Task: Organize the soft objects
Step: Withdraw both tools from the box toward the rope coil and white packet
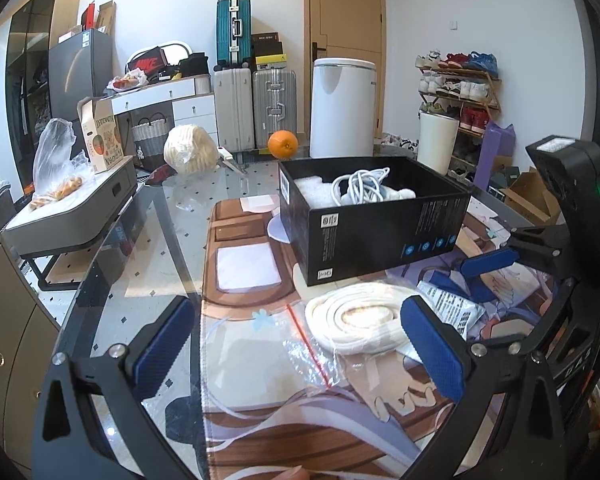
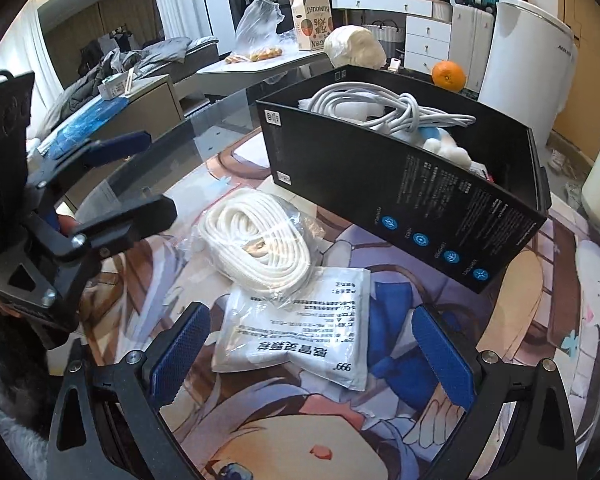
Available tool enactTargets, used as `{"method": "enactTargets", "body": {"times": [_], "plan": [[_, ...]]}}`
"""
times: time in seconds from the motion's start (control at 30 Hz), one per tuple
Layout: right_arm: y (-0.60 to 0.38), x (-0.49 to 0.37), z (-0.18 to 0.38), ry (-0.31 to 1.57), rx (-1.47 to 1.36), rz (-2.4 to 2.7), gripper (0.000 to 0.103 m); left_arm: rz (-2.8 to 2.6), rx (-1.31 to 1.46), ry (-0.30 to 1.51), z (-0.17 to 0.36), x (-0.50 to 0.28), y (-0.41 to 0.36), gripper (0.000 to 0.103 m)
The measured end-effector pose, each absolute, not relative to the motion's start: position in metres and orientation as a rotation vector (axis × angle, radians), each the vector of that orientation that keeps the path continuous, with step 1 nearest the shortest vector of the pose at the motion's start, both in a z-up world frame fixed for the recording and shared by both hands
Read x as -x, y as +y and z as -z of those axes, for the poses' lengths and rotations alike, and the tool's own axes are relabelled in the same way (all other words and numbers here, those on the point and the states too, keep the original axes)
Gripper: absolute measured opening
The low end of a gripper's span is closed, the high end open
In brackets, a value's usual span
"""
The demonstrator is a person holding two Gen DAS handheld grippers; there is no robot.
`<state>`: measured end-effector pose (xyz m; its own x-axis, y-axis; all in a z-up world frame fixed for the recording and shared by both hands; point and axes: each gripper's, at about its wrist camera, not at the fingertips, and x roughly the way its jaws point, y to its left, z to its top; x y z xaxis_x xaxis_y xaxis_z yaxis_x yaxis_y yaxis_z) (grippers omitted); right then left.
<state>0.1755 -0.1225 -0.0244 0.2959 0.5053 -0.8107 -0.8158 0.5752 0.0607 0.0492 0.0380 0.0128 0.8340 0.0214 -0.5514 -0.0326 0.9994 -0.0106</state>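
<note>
left gripper (image 1: 300, 344) open, low | right gripper (image 2: 312, 356) open (over sachet (image 2: 300, 332))

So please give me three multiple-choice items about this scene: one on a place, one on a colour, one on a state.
1. Where is the coiled white rope in clear plastic?
A. inside the box
B. on the mat before the box
C. on the floor

2. What colour is the open cardboard box?
A. black
B. red
C. white

3. How is the right claw?
A. shut on the rope
B. shut on nothing
C. open

Key: 1 B, it lies outside the box; 2 A, its walls are black; 3 C, its blue pads stand apart around the white printed sachet.
</note>
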Motion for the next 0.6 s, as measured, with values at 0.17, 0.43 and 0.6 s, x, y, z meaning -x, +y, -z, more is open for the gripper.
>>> {"method": "enactTargets", "body": {"times": [0.17, 0.43, 0.6], "plan": [[-0.133, -0.178, 0.004, 0.85, 0.348, -0.89, 0.102, -0.044, 0.044, 0.572, -0.013, -0.044, 0.048, 0.103], [-0.142, -0.179, -0.001, 0.838, 0.359, -0.865, 0.102, -0.067, 0.072, 0.532, -0.013, -0.028, 0.068, 0.103], [-0.148, -0.179, 0.004, 0.832, 0.344, -0.852, 0.102, -0.071, 0.067, 0.538, -0.006, -0.02, 0.071, 0.103]]}}
